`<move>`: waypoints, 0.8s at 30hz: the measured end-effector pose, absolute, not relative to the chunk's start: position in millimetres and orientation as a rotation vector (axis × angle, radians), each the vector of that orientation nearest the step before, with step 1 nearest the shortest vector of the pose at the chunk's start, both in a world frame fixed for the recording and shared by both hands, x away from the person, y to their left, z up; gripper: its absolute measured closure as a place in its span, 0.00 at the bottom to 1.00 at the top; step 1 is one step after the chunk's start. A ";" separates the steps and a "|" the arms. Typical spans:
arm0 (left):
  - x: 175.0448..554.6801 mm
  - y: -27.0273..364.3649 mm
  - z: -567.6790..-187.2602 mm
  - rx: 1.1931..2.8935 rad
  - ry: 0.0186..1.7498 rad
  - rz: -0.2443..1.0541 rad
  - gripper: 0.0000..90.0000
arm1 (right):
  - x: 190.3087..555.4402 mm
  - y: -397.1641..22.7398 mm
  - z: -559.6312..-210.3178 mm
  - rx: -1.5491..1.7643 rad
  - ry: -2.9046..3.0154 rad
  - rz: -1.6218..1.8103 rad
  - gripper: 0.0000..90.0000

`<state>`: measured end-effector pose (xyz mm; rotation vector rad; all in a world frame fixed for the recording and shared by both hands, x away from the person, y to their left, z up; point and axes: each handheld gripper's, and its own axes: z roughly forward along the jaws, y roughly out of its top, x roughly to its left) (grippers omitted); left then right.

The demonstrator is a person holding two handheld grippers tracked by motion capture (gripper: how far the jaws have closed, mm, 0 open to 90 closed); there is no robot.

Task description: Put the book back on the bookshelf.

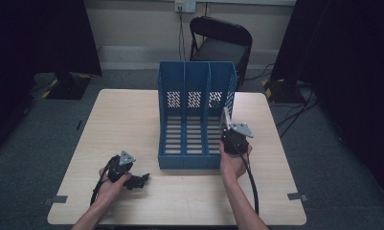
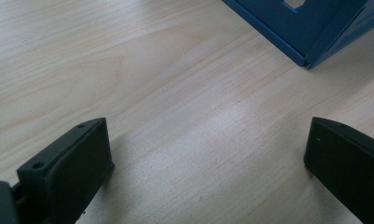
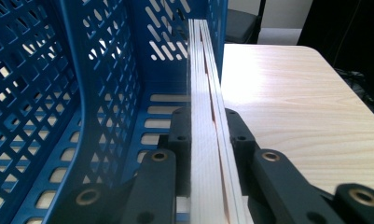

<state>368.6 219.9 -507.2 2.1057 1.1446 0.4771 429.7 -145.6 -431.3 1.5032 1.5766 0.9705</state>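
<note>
**Blue rack, one book going in**

Blue plastic file rack [image 1: 195, 115] with three slots stands on my pale wood surface [image 1: 127, 129]. My right hand-held gripper [image 3: 208, 140] is clamped on one thin white book [image 3: 204, 93] at the rightmost slot. Next, I think, slide it in straight. My left hand-held gripper [image 2: 208, 168] rests wide open, empty.

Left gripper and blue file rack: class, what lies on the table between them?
Nothing: between the left gripper and the blue file rack there is bare table, as the left gripper view shows.

Grey floor [image 1: 132, 79], black chair [image 1: 221, 42] (wall socket, perhaps).
</note>
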 end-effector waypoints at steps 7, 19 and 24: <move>368.4 219.9 -507.0 2.109 1.144 0.476 0.00 | 431.0 -144.5 -429.1 1.513 1.583 0.934 0.84; 368.3 219.8 -507.0 2.109 1.144 0.477 0.00 | 431.4 -139.4 -423.0 1.489 1.549 0.904 0.83; 368.1 219.7 -507.0 2.109 1.145 0.476 0.00 | 431.0 -138.6 -421.4 1.466 1.561 0.902 0.84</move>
